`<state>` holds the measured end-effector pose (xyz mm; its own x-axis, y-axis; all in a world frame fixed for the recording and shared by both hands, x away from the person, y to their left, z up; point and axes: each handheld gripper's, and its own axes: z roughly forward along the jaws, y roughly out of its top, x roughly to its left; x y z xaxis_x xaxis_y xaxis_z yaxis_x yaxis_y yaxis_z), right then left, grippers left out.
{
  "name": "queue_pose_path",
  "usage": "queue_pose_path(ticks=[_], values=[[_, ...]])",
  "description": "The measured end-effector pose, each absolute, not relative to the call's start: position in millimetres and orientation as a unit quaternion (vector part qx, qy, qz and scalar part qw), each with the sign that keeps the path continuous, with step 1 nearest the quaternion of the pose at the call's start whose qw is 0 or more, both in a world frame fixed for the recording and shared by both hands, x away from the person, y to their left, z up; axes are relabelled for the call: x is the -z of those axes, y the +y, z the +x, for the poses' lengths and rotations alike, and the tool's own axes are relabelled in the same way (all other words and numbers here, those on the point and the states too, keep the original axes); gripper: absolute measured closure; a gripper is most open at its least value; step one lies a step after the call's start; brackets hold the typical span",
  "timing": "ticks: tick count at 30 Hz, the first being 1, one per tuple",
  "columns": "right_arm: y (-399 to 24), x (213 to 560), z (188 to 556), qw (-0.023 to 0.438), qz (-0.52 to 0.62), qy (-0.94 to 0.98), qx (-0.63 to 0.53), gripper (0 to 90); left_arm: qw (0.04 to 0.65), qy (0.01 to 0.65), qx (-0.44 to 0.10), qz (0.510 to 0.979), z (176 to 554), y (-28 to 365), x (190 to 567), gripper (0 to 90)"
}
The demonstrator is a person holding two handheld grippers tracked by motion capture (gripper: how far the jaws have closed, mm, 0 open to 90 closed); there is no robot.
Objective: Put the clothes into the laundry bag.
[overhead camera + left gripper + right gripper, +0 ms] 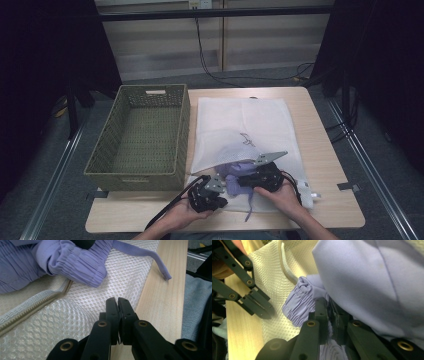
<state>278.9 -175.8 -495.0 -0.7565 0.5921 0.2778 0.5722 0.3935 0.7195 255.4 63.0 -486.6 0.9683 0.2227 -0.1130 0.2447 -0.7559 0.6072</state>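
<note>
Dim curtains and a grey floor frame the pale wooden table [325, 150], where you work a lilac elastic-waisted cloth garment [235, 170] at the mouth of a white mesh zip laundry bag [270, 125]. Your right gripper [329, 305] has its jaws closed down on the garment's gathered waistband, which lies half on the bag beside the open zip [37, 301]. Your left gripper [117, 300] hovers with jaws pressed together on nothing, just above the bag's edge near the table's front. An olive woven rectangular basket [100, 155] stands at the left, touching the bag. The risk from here appears to be the loose lilac drawstring [150, 258] trailing onto the table: pushed in carelessly, it could snag in the zip. With the left jaws gripping no mesh, the bag may also slide or its mouth collapse as the right hand pushes.
</note>
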Motion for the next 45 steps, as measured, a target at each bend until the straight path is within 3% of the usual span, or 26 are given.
queue_pose_path(ticks=[17,45], values=[[-175.3,495.6,292.0,0.019,0.363,0.828,-0.426,84.1,0.326,0.123,0.017,0.937,255.8,63.1,486.6,87.8],[-173.4,497.6,321.5,0.068,0.412,0.809,-0.415,84.4,0.321,0.120,0.012,0.939,255.2,62.3,485.7,87.8]])
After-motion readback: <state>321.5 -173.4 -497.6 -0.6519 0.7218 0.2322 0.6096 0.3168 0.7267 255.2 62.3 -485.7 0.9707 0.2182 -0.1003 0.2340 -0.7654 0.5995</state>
